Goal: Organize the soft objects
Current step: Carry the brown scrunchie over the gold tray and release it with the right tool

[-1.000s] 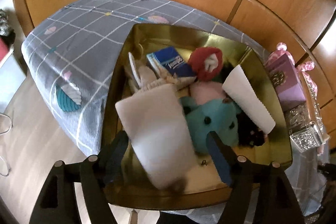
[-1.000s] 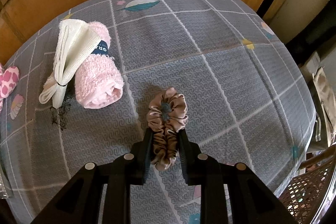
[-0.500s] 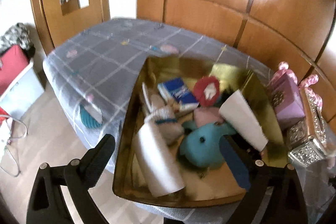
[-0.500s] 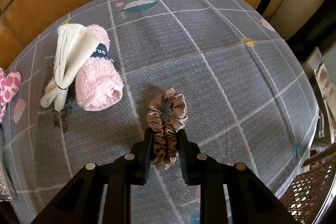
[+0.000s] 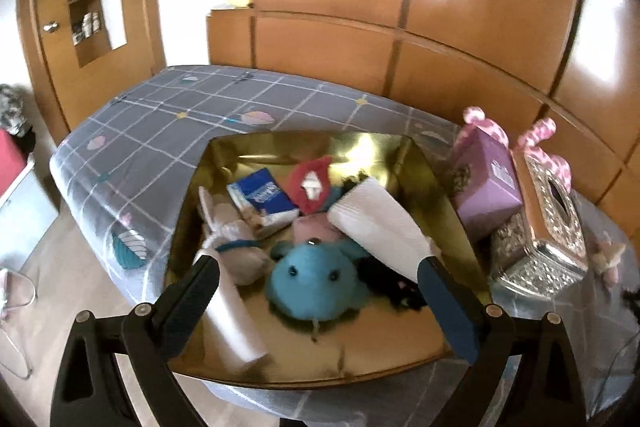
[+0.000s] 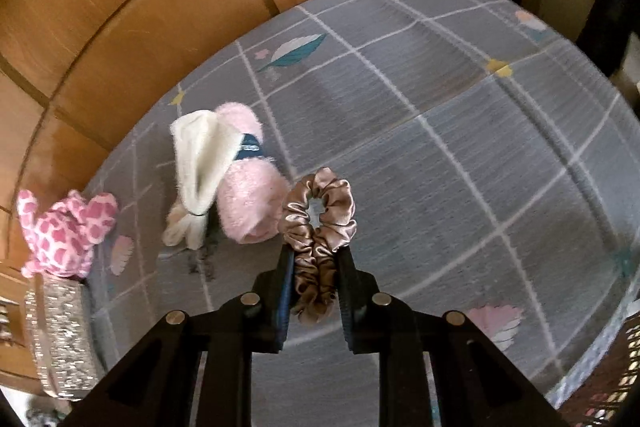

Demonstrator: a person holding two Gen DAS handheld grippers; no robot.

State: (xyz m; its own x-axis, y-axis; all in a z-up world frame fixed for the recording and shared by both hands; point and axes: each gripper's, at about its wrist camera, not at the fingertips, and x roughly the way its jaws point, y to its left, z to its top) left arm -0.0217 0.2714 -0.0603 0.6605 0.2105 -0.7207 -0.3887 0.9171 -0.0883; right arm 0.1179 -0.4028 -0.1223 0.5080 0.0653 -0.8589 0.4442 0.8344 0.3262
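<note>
In the left wrist view a gold tray (image 5: pixel 436 183) holds a blue plush (image 5: pixel 316 283), a white bunny plush (image 5: pixel 236 247), two white rolls (image 5: pixel 232 323) (image 5: pixel 380 227), a blue tissue pack (image 5: pixel 262 193) and a red item (image 5: pixel 310 183). My left gripper (image 5: pixel 318 287) hangs open above the tray with nothing between its fingers. In the right wrist view my right gripper (image 6: pixel 316 259) is shut on a brown satin scrunchie (image 6: pixel 318 223), lifted off the grey cloth. A pink rolled towel (image 6: pixel 246 187) and a cream cloth (image 6: pixel 200 163) lie to its left.
A purple gift box (image 5: pixel 486 183) and a glittery silver tissue box (image 5: pixel 548 231) stand right of the tray. A pink spotted plush (image 6: pixel 64 231) sits on a silver box (image 6: pixel 60 339) at the left edge. Wooden panelling runs behind the grey checked tablecloth (image 6: pixel 440 147).
My left gripper let go of the white roll, which now lies in the tray, then opened wide and rose back. My right gripper lifted and tilted with the scrunchie.
</note>
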